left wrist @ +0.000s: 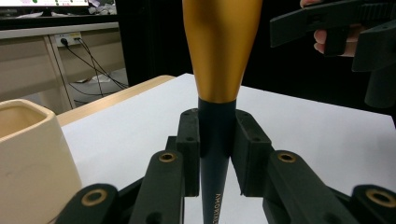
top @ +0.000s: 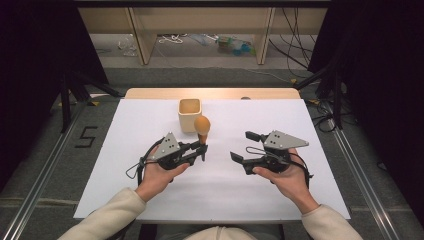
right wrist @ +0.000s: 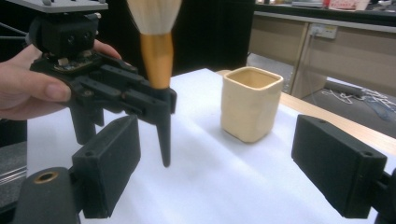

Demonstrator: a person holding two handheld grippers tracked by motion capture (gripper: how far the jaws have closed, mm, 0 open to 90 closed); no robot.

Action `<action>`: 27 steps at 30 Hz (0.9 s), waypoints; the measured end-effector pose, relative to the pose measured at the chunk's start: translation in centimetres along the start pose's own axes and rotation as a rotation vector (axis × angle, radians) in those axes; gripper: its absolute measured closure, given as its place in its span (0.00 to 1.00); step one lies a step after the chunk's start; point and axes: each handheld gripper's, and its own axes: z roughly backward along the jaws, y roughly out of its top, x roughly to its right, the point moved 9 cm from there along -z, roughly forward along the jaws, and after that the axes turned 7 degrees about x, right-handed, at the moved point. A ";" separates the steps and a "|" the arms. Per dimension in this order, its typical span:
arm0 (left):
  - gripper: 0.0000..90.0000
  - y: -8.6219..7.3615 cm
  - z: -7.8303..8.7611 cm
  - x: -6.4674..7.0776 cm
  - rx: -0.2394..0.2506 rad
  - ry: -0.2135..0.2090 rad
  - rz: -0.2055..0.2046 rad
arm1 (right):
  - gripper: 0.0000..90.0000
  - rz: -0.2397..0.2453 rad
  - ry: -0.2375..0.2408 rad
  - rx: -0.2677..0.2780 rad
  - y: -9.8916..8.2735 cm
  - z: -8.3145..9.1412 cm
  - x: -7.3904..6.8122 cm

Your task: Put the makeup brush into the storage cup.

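A brush (top: 202,125) stands upright just in front of a cream square cup (top: 190,114). It has a gold neck, pale bristles on top and a black pointed handle (right wrist: 164,140) aimed down at the white sheet. My left gripper (top: 202,147) is shut on the black handle (left wrist: 217,135) just below the gold part (left wrist: 219,56). My right gripper (top: 240,145) hovers to the right of the brush, open, with nothing between its pads (right wrist: 112,168). From that side I see the left gripper (right wrist: 159,100) holding the brush (right wrist: 156,60), with the cup (right wrist: 252,102) beyond.
A white sheet (top: 150,190) covers the wooden table, whose bare far edge (top: 210,93) shows behind the cup. The cup (left wrist: 28,158) looks empty. Black curtains stand on both sides, with wooden furniture and cables on the floor beyond.
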 end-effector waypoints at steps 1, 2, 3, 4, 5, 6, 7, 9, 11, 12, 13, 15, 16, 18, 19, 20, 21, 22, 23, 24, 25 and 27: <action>0.83 0.0 0.0 0.0 0.002 0.003 0.003 | 0.18 0.000 -0.008 -0.009 -0.1 0.3 0.1; 0.83 0.1 0.0 -0.1 0.002 0.005 0.004 | 0.18 -0.002 -0.010 0.000 -0.1 0.4 0.3; 0.83 0.1 0.1 -0.2 0.003 0.005 0.001 | 0.18 -0.009 -0.017 0.004 -0.2 0.6 0.4; 0.83 0.1 0.1 -0.3 0.002 0.009 -0.002 | 0.18 -0.007 -0.025 -0.002 -0.3 0.8 0.5; 0.83 0.1 0.1 -0.4 0.004 0.011 0.001 | 0.18 -0.009 -0.027 0.001 -0.4 1.0 0.6; 0.83 0.2 0.2 -0.4 0.004 0.014 0.002 | 0.18 -0.007 -0.037 -0.002 -0.5 1.1 0.7; 0.83 0.2 0.2 -0.5 0.005 0.015 0.000 | 0.18 -0.008 -0.034 0.004 -0.6 1.2 0.7; 0.83 0.3 0.2 -0.6 0.007 0.017 -0.002 | 0.18 -0.011 -0.044 0.001 -0.7 1.4 0.9; 0.83 0.4 0.3 -0.6 0.007 0.017 -0.006 | 0.18 -0.011 -0.043 0.000 -0.7 1.6 0.9; 0.83 0.4 0.3 -0.6 0.007 0.018 -0.008 | 0.18 -0.012 -0.045 0.005 -0.7 1.7 0.9; 0.83 0.4 0.3 -0.7 0.008 0.019 -0.010 | 0.18 -0.011 -0.043 0.005 -0.7 1.7 0.9; 0.83 0.5 0.4 -0.8 0.010 0.021 -0.012 | 0.18 -0.018 -0.053 0.005 -0.7 1.9 1.0; 0.83 0.5 0.4 -0.8 0.011 0.024 -0.008 | 0.18 -0.019 -0.051 0.002 -0.8 2.1 1.0; 0.83 0.6 0.4 -1.0 0.013 0.028 -0.014 | 0.18 -0.019 -0.048 0.009 -0.8 2.2 1.0; 0.83 0.7 0.4 -1.0 0.011 0.030 -0.015 | 0.18 -0.018 -0.051 0.013 -0.8 2.3 1.1; 0.83 0.7 0.5 -1.1 0.012 0.032 -0.016 | 0.18 -0.018 -0.053 0.012 -0.8 2.5 1.1; 0.83 0.8 0.5 -1.2 0.014 0.033 -0.014 | 0.18 -0.016 -0.055 0.025 -0.8 2.5 1.1; 0.83 0.8 0.5 -1.2 0.013 0.035 -0.017 | 0.18 -0.015 -0.055 0.018 -0.8 2.7 1.1; 0.83 0.8 0.5 -1.2 0.014 0.036 -0.019 | 0.18 -0.016 -0.062 0.016 -0.9 2.9 1.2; 0.83 0.8 0.5 -1.2 0.014 0.037 -0.017 | 0.18 -0.027 -0.064 0.014 -0.9 3.1 1.1; 0.83 0.9 0.5 -1.3 0.014 0.037 -0.017 | 0.18 -0.027 -0.060 0.023 -0.9 3.1 1.1; 0.83 0.9 0.6 -1.3 0.013 0.039 -0.020 | 0.18 -0.020 -0.069 0.027 -0.9 3.5 1.2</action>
